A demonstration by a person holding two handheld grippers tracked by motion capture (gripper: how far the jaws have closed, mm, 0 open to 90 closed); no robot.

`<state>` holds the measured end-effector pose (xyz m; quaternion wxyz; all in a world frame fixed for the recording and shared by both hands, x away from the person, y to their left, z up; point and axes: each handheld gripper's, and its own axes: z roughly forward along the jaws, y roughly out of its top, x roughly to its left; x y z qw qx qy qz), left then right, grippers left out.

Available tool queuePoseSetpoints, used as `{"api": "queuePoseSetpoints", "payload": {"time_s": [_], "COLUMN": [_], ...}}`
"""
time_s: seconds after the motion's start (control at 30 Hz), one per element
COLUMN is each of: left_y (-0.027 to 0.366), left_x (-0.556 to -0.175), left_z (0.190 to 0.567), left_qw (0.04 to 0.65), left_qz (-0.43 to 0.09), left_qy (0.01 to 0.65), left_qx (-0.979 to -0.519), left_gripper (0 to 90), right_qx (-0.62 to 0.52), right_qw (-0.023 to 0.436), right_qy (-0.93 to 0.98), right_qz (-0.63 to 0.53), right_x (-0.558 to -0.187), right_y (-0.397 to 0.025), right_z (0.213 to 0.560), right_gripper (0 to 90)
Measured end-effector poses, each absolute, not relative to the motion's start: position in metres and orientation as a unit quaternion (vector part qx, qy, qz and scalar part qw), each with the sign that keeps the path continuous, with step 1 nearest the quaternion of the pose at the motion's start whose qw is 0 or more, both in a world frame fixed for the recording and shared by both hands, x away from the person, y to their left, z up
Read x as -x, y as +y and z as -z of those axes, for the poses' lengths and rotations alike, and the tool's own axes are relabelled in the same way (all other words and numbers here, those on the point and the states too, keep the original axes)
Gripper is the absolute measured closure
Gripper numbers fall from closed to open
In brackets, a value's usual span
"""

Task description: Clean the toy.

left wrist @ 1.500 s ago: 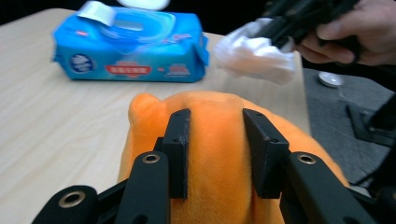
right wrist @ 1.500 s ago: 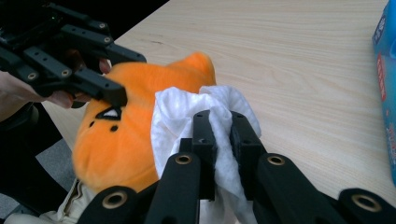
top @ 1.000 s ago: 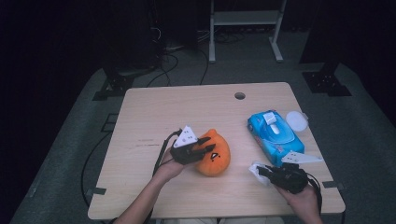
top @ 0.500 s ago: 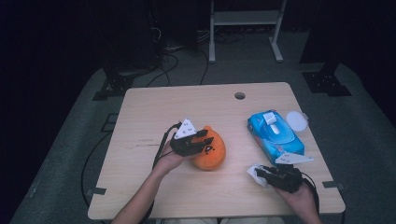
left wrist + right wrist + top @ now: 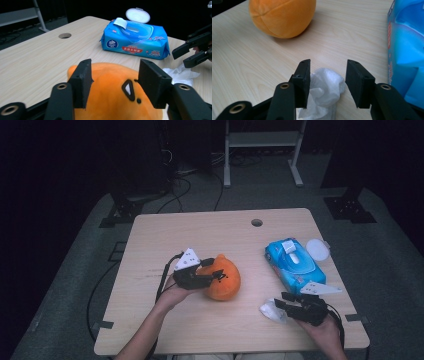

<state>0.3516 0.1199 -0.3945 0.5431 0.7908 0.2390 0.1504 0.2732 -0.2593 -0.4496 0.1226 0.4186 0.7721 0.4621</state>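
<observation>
Now, high view: left tongs sit on the orange plush at mid-desk. Left gripper view: jaws spread wide, astride its top. Right gripper view: right tongs, bottom centre, gape around a crumpled tissue.

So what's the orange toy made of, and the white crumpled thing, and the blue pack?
The orange plush toy looks like soft, fuzzy fabric with a stitched seam, probably stuffed. The white wipe seems thin tissue or non-woven cloth, creased and limp. The blue wipes pack looks like glossy plastic film, with a stiffer plastic flip lid standing open.
</observation>
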Motion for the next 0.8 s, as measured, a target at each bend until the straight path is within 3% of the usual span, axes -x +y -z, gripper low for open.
{"api": "queuePoseSetpoints", "payload": {"time_s": [0.5, 0.8], "left_y": [0.157, 0.172], "left_x": [-0.33, -0.322], "left_z": [0.402, 0.406], "left_qw": [0.531, 0.529], "left_qz": [-0.151, -0.151], "left_qy": [0.266, 0.279], "left_qx": [-0.79, -0.787], "left_gripper": [31.8, 29.1], "right_qx": [-0.412, -0.416], "right_qw": [0.122, 0.119], "right_qy": [0.766, 0.76], "right_qz": [-0.479, -0.485], "right_x": [-0.269, -0.268], "right_y": [-0.26, -0.262], "right_z": [0.443, 0.442], "right_gripper": [48.8, 47.6]}}
